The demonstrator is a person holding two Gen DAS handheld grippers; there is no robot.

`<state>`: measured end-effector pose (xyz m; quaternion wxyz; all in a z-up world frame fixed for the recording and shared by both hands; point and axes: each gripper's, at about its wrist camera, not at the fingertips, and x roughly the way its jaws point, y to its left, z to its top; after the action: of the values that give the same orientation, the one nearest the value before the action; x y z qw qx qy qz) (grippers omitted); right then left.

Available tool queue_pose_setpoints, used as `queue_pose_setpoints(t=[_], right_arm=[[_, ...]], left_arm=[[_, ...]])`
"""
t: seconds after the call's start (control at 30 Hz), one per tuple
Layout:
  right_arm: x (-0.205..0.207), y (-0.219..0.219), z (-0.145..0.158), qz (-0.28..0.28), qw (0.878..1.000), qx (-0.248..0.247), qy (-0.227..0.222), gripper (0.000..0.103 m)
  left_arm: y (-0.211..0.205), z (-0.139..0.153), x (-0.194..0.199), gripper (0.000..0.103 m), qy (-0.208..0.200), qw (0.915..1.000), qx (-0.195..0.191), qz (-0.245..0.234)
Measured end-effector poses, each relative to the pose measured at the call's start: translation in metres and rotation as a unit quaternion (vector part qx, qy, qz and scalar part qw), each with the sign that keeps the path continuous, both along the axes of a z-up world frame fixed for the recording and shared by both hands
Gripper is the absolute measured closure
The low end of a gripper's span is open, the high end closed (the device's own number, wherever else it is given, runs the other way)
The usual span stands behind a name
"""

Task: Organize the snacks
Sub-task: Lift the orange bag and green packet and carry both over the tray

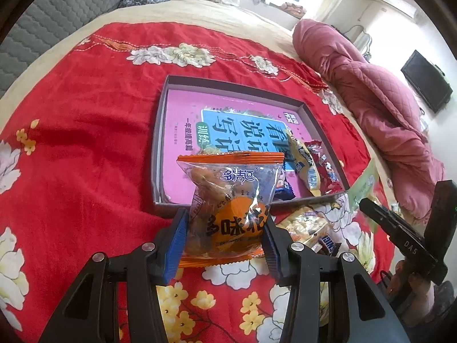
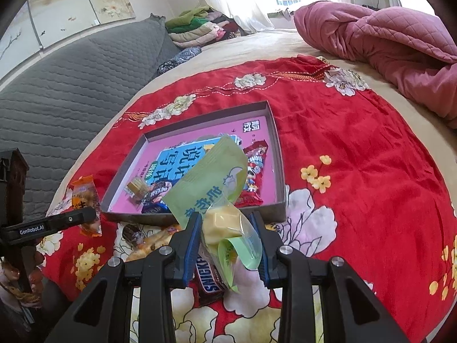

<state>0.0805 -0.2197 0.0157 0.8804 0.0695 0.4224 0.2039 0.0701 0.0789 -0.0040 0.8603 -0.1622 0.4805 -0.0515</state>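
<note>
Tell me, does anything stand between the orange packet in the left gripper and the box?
Nothing visible does. The orange packet is held in the left gripper just before the box, whose near-left floor is bare; snacks lie at its right.

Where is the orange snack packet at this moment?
The orange snack packet is held upright between the jaws of the left gripper, just in front of the near wall of the grey box on the red cloth.

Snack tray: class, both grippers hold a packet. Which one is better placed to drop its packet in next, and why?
Probably the right gripper: its green packet already reaches over the tray front wall. The left gripper holds its orange packet just short of that wall.
</note>
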Motion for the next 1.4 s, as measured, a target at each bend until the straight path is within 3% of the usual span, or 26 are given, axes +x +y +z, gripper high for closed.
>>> queue_pose_setpoints(t=[0.57,1.4], right_arm=[[0.007,0.016,0.012,0.011,1.0,0.0,-0.018,0.069],[0.035,0.044,0.017,0.024,0.999,0.005,-0.036,0.069]], left_arm=[[0.002,0.009,0.006,0.053,-0.012,0.9999,-0.003,0.008],[-0.005,-0.002,0.035,0.053,-0.006,1.0,0.003,0.006]])
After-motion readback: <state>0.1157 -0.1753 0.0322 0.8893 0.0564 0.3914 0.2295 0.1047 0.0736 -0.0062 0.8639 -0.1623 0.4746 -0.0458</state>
